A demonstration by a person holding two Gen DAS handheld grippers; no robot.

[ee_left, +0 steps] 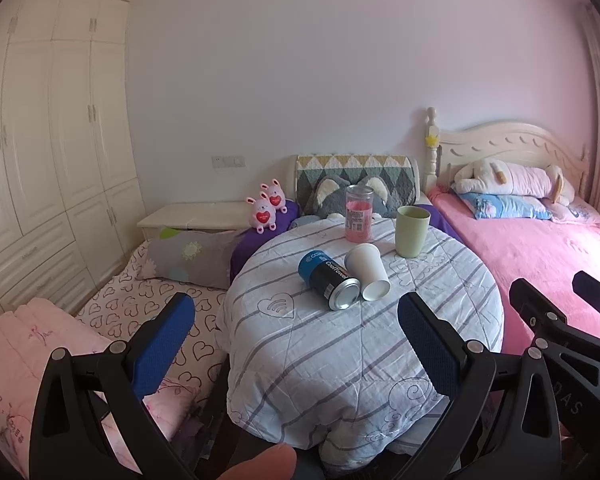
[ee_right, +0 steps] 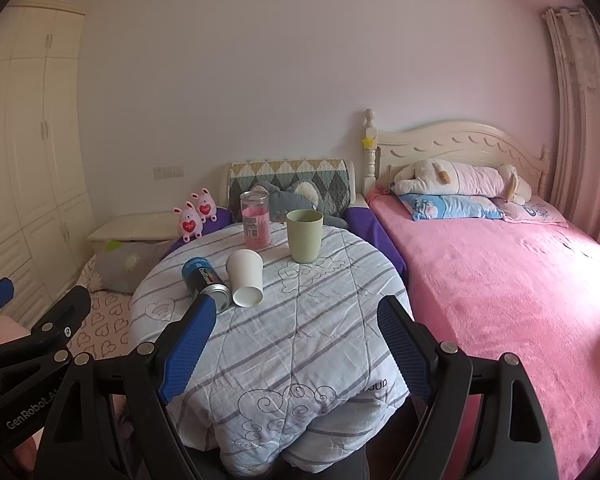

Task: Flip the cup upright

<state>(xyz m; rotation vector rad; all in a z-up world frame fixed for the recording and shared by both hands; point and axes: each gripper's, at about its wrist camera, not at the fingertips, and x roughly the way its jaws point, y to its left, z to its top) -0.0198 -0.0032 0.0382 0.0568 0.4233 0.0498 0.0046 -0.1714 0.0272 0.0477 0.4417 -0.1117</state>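
Both grippers hovered level before the quilt-covered table point(ee_right: 300, 320), side by side. The left gripper point(ee_left: 296, 332) and right gripper point(ee_right: 296, 336) stood spread wide, empty. The white cup point(ee_right: 245, 278) lay tipped, touching a can point(ee_right: 205, 280).

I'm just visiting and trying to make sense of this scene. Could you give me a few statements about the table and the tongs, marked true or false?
1. The white paper cup lies on its side. True.
2. The pale green plastic cup is tipped over. False: it stands upright.
3. The blue and black metal can lies beside the white cup. True.
4. The right tongs grip the white cup. False: they are open and hold nothing.
5. The left tongs are open. True.
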